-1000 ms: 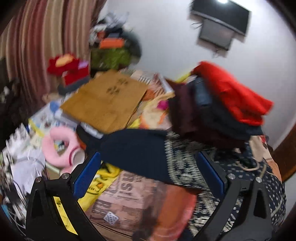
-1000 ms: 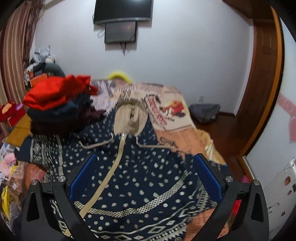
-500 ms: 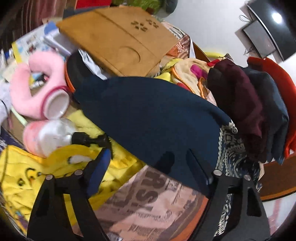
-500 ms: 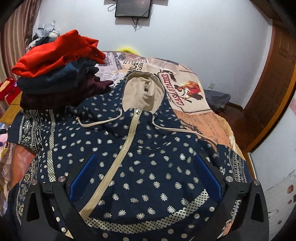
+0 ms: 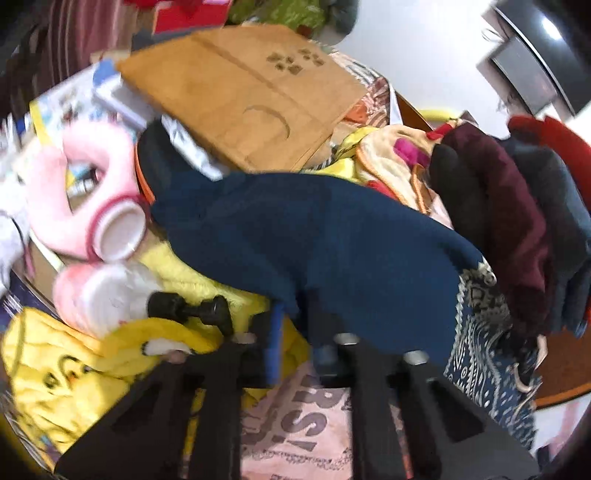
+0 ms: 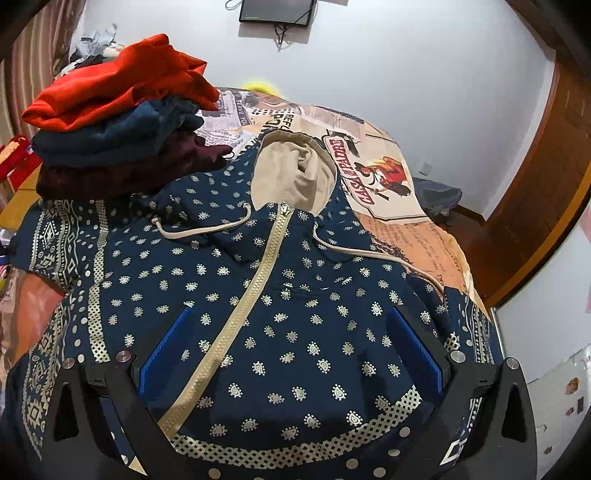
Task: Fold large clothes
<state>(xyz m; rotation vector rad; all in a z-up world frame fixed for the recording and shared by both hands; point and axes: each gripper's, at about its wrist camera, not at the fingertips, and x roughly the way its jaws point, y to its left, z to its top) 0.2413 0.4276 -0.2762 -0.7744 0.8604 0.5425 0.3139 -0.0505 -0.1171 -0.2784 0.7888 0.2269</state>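
We see the navy zip-up hoodie spread front-up on the bed, its beige-lined hood at the far end and its pale zipper running diagonally toward us. Two cream drawstrings trail from the neck across the chest. One of its sleeves, plain navy on the side facing the left wrist view, stretches out over the bed's left edge, with its patterned part near the body of the garment.

Our left claw is pinched onto the near edge of that sleeve, its blue pads drawn close together with the cloth between them; the view is blurred, so the exact bite is hard to judge. Our right claw hangs spread wide above the hoodie's lower front, one finger to each side of the zipper, holding nothing.

On the far left of the bed a stack of folded clothes rests partly on the hoodie's shoulder, red on top, dark blue below it, maroon at the bottom. The bedcover carries newspaper-style print. Beyond the sleeve lie a flat brown cardboard piece, a pink neck pillow and a yellow fabric item. A wall-mounted screen hangs on the far white wall, and a wooden door stands to the right.
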